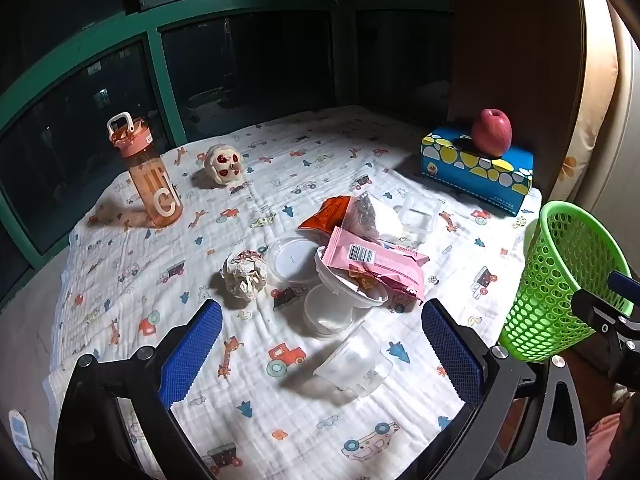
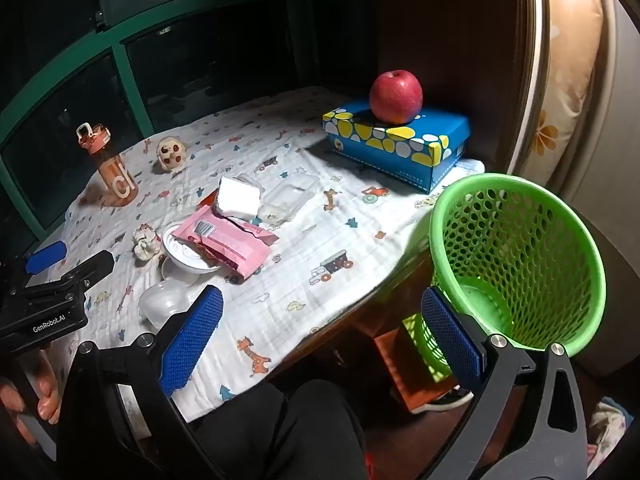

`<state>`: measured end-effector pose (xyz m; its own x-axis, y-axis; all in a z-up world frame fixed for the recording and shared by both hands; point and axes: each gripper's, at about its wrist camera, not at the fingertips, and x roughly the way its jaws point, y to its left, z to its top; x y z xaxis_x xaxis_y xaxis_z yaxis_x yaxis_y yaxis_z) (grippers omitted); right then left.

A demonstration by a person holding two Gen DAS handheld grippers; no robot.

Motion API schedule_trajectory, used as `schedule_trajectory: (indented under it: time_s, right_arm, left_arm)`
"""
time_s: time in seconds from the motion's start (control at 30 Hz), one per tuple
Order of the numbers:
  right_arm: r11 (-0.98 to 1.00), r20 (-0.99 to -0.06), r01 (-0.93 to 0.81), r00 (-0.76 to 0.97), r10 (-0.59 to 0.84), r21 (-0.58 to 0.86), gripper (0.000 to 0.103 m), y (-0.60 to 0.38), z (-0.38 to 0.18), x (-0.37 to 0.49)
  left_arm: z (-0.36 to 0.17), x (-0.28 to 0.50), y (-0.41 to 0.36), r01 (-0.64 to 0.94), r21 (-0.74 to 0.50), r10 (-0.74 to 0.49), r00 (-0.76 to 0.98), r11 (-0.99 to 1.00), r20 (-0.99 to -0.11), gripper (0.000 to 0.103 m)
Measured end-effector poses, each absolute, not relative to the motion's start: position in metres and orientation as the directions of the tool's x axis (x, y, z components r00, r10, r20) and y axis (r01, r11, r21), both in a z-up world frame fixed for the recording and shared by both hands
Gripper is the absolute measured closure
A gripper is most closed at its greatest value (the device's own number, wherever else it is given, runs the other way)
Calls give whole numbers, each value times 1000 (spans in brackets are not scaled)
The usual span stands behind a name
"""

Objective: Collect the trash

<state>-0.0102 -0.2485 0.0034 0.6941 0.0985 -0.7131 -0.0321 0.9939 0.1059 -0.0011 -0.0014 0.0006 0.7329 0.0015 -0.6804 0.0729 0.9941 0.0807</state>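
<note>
Trash lies in a heap mid-table: a pink wrapper, an orange wrapper, a white packet, a crumpled paper ball, and several clear plastic cups and lids. A green mesh basket stands off the table's right edge. My left gripper is open above the near cups, holding nothing. My right gripper is open over the table's front edge, left of the basket, with nothing between its fingers.
An orange water bottle and a skull-like toy stand at the far left. A red apple sits on a blue box at the far right. A person's dark-clothed legs are below the table edge.
</note>
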Motion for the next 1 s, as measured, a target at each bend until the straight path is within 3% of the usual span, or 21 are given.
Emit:
schedule_trajectory:
  time_s: [1.0]
  right_arm:
    - [993,-719,-23,688,100,116,5,-249,-1,-9]
  left_arm:
    - [-5,1,6,39,70,20,721,997,-692,6]
